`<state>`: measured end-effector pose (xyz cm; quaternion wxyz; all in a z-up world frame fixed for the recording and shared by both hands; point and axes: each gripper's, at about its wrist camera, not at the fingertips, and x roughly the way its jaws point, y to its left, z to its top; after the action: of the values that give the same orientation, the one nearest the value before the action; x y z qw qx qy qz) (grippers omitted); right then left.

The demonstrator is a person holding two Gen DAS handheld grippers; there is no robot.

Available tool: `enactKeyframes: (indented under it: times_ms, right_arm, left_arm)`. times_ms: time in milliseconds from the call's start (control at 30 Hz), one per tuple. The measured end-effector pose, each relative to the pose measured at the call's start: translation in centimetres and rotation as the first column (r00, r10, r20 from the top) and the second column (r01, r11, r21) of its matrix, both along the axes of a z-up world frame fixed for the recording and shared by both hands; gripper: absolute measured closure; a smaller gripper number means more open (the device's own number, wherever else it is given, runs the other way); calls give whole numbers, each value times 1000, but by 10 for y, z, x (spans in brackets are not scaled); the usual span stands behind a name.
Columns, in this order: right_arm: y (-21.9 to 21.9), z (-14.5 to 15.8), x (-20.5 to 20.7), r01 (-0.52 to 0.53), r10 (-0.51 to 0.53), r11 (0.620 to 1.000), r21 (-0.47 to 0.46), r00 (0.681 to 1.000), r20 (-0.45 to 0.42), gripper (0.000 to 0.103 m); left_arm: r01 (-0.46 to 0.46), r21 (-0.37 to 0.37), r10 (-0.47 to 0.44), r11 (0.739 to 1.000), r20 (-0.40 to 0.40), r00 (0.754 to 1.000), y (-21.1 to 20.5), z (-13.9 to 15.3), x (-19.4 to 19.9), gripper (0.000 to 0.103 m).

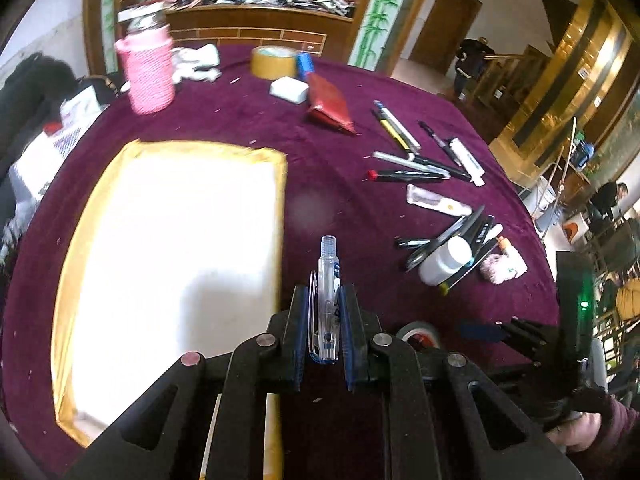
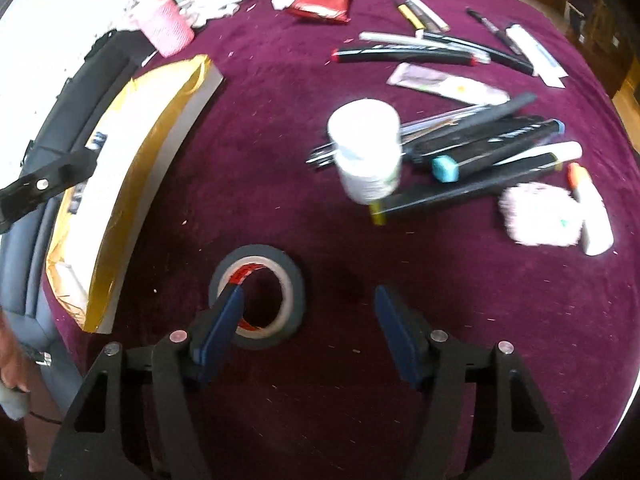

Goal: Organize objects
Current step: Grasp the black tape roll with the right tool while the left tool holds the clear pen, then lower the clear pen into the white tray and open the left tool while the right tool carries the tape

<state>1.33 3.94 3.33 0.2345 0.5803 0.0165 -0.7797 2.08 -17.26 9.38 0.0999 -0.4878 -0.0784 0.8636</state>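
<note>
Left gripper (image 1: 324, 320): clenched on a clear pen (image 1: 329, 300), held beside the white box (image 1: 176, 264).
Right gripper (image 2: 308, 320): released, 2 pads apart; left pad over the black tape roll (image 2: 294, 280).
Only in right view: white bottle (image 2: 366, 148) on the marker pile (image 2: 492, 148), blurred, probably lying tipped.
Only in left view: pink cup (image 1: 148, 76) upright, far side of the purple cloth (image 1: 320, 184).
</note>
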Motion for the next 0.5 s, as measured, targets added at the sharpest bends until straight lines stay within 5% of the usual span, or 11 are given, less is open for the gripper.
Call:
enactKeyframes:
  times_ms: [100, 167, 233, 500]
  right_arm:
    - [-16, -4, 2, -7, 10, 997, 72, 999, -40, 42]
    - [-27, -5, 2, -6, 17, 991, 135, 997, -80, 78]
    - [-34, -6, 2, -1, 17, 986, 169, 995, -96, 90]
    - [-31, 20, 1, 90, -86, 994, 60, 994, -68, 91]
  left_arm:
    - [-16, -5, 16, 1000, 6, 1000, -16, -4, 4, 91]
    - [-19, -5, 19, 1000, 14, 1000, -25, -7, 3, 91]
    - [-23, -1, 23, 1000, 21, 1000, -33, -10, 2, 91]
    - [-4, 14, 4, 1000, 3, 1000, -62, -4, -7, 91]
